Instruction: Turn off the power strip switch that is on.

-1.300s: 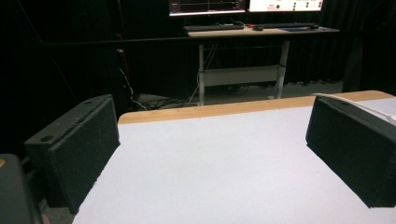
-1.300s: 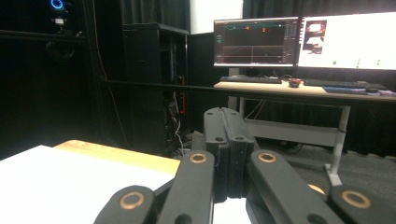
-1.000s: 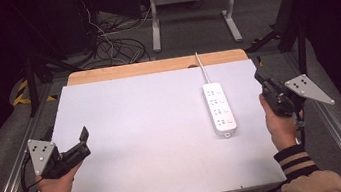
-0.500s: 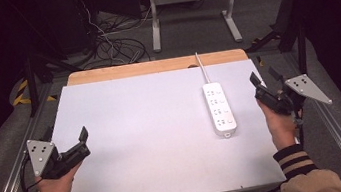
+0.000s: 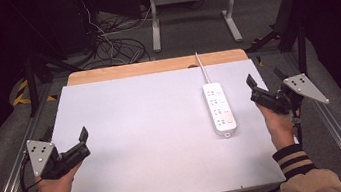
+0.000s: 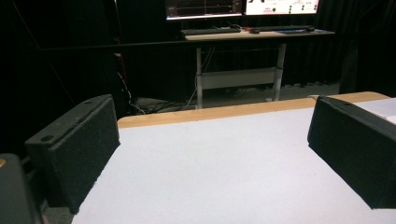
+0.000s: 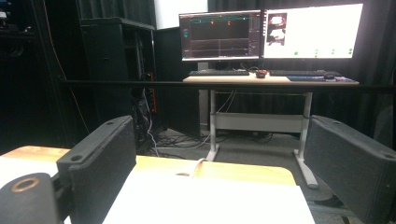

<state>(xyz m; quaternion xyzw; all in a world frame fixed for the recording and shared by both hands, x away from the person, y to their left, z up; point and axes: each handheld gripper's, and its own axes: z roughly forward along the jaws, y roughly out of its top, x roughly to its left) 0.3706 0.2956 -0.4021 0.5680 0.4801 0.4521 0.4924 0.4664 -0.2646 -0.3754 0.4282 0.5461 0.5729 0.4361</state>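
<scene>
Wide white table (image 5: 155,143) first, wooden strip along its far edge, matte top bare apart from one item. Then the white power strip (image 5: 219,108), lying flat on the right half, long axis running away from the person, its white cord (image 5: 202,68) leading off over the far edge. Nothing plugged into any socket, as far as could be made out from the high view. No container anywhere on the table, so nothing held in one. Left gripper (image 5: 81,143) parked near the front left corner, well apart from the strip, jaws spread wide with only bare tabletop between the pads (image 6: 74,154). Right gripper (image 5: 253,89) raised just beside the strip's right side, near but not touching, jaws likewise spread and pinching nothing, pads (image 7: 100,168) framing the far table edge and the desk with monitors (image 7: 266,32) beyond. Judged as the very start of the work: strip untouched, no grip taken, everything left to do. Likely next, a reach across by the right gripper, being the closer one. Care needed with a closing grip on that slim, smooth body, liable to slide on the slick surface.
</scene>
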